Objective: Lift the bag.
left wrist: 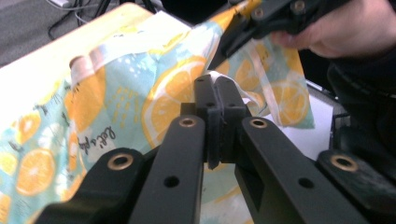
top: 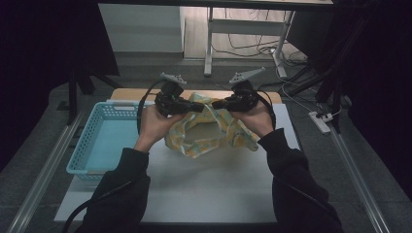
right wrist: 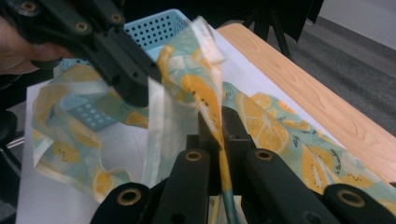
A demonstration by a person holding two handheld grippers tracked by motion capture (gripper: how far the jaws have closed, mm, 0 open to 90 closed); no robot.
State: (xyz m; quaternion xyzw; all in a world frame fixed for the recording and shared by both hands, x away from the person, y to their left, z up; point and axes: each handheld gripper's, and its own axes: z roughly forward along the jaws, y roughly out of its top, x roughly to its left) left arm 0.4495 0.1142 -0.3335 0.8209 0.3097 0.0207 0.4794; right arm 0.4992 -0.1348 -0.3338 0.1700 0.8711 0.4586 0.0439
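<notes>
Two hand-held grippers are raised side by side above the counter (top: 204, 194), and each has its jaws pressed together on one and the same cloth (top: 206, 133). The left hand-held gripper (top: 198, 107) pinches a fold of the orange-slice print, seen between its pads in the left gripper view (left wrist: 215, 100). The right hand-held gripper (top: 217, 104) pinches another edge, seen in the right gripper view (right wrist: 219, 133). That single cloth hangs from both, sagging below and between them, its lower part reaching the white counter. To the outer side of the left hand-held gripper stands one light blue basket (top: 85, 145) on the counter, just beside the cloth.
</notes>
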